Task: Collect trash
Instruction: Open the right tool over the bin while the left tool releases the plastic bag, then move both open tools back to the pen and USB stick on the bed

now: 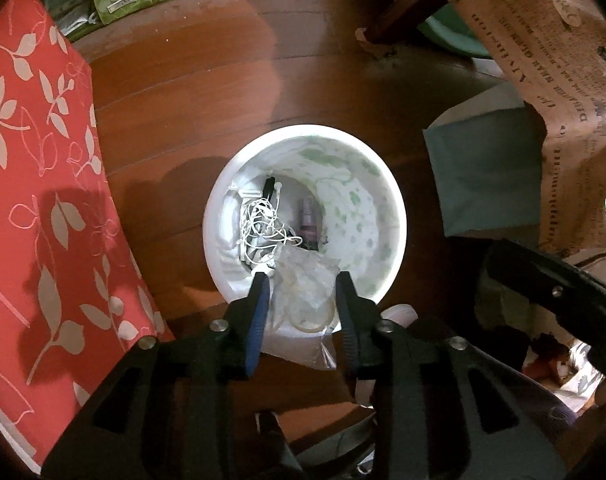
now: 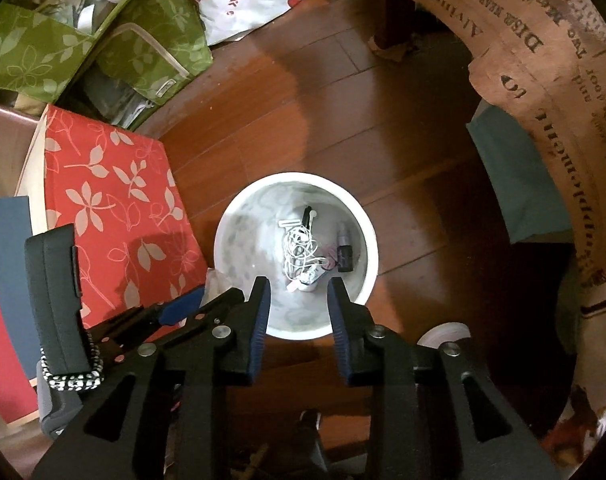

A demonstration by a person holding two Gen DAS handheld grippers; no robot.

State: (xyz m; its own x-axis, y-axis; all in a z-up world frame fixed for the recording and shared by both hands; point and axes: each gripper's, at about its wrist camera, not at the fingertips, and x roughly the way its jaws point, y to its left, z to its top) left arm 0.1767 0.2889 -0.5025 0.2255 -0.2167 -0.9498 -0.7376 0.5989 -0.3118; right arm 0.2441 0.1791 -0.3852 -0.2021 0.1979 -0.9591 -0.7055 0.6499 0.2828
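Dark wooden floorboards (image 2: 335,92) ran under everything, with a white bin (image 1: 397,216) standing on them at the centre. A tangled white cord (image 1: 263,216) and a small dark bottle (image 1: 309,220) lay at its bottom. The left claw (image 1: 301,280) hung over the bin's rim at six o'clock, its jaws apart, with a crumpled clear plastic bag (image 1: 307,288) between them; I could not tell whether they pinched it. The right claw (image 2: 299,286) hovered above the same bin, jaws spread and holding nothing. A red box with pale leaves (image 2: 115,200) sat at nine o'clock, and printed brown paper (image 2: 543,80) curled at two o'clock.
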